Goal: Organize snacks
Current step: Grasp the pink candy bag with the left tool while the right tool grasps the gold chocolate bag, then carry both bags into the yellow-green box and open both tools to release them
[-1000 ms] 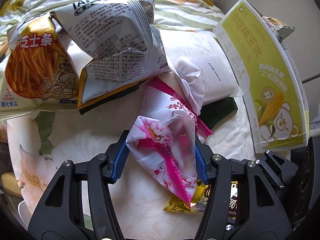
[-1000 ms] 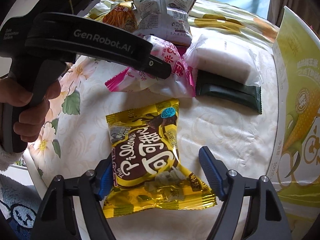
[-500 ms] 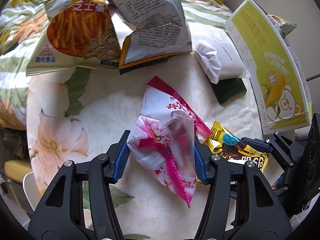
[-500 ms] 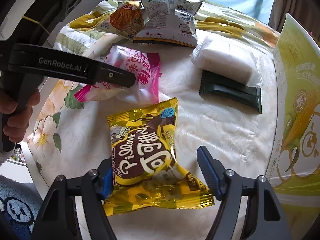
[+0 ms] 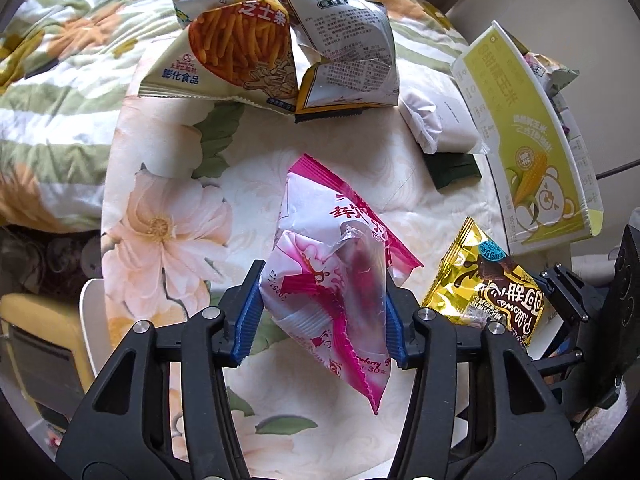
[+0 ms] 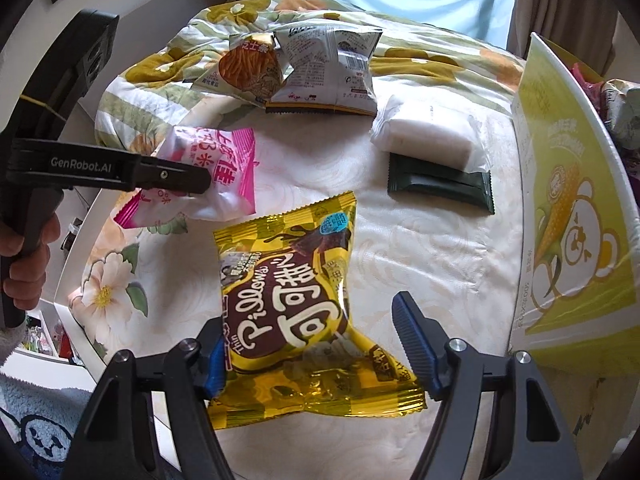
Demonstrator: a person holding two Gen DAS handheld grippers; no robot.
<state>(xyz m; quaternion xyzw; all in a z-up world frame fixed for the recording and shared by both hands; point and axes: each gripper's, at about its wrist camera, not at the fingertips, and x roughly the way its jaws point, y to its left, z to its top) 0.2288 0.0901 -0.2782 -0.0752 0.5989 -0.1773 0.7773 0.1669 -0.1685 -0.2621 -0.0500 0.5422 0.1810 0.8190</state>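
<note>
My left gripper (image 5: pixel 322 316) is shut on a pink and white snack packet (image 5: pixel 336 280) and holds it above the flowered tablecloth (image 5: pixel 168 216); it also shows in the right wrist view (image 6: pixel 216 176). My right gripper (image 6: pixel 320 352) is open, its fingers on either side of a yellow cocoa snack bag (image 6: pixel 296 308) that lies on the cloth. That bag shows at the right in the left wrist view (image 5: pixel 484 284). At the far side lie a cheese-stick bag (image 5: pixel 236 52), a grey chip bag (image 5: pixel 348 48), a white packet (image 5: pixel 440 120) and a dark green packet (image 6: pixel 440 184).
A tall yellow-green corn box (image 6: pixel 576 208) stands along the table's right edge, with more packets behind it (image 6: pixel 620 116). A flowered quilt (image 5: pixel 60 80) lies beyond the table at the left. The table's left edge (image 6: pixel 76 248) drops to the floor.
My left gripper has pulled back toward the near left with the pink packet, away from the bags. My right gripper has stayed over the yellow bag.
</note>
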